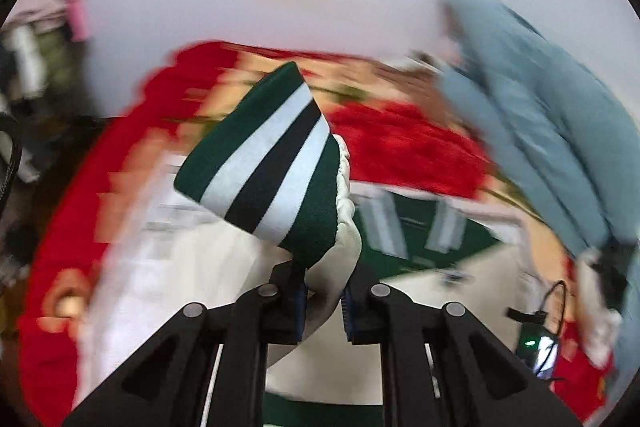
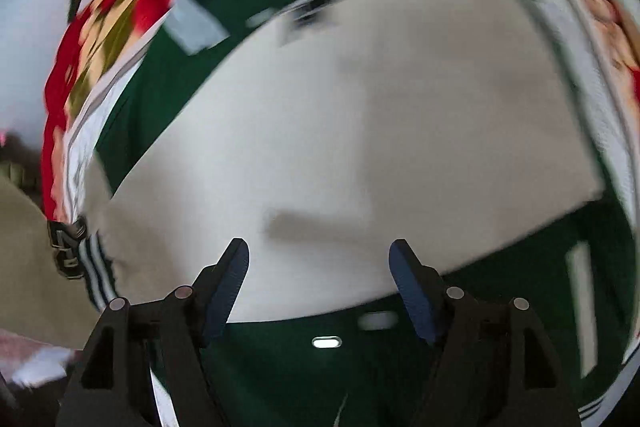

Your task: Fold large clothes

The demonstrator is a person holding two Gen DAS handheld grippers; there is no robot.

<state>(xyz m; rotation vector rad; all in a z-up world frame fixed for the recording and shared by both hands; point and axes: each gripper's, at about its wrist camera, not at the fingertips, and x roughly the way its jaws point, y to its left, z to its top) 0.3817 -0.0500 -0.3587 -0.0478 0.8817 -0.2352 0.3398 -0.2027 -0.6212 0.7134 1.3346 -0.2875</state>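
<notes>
My left gripper [image 1: 323, 297] is shut on the white sleeve [image 1: 340, 251] of a green and white jacket, just below its cuff [image 1: 260, 159] striped green, white and black. The cuff stands up above the fingers, lifted off the surface. The jacket's green body [image 1: 412, 239] lies beyond. In the right wrist view the jacket [image 2: 360, 131] lies spread flat, a white sleeve across its green body [image 2: 304, 375]. My right gripper [image 2: 320, 279] is open and empty just above the white sleeve. Both views are blurred by motion.
A red floral cloth [image 1: 400, 143] covers the surface under the jacket, also in the right wrist view [image 2: 132, 7]. A pale blue garment [image 1: 540, 123] lies at the right. A small device with a cable [image 1: 540, 343] sits at lower right. A beige cloth [image 2: 24, 247] lies at the left.
</notes>
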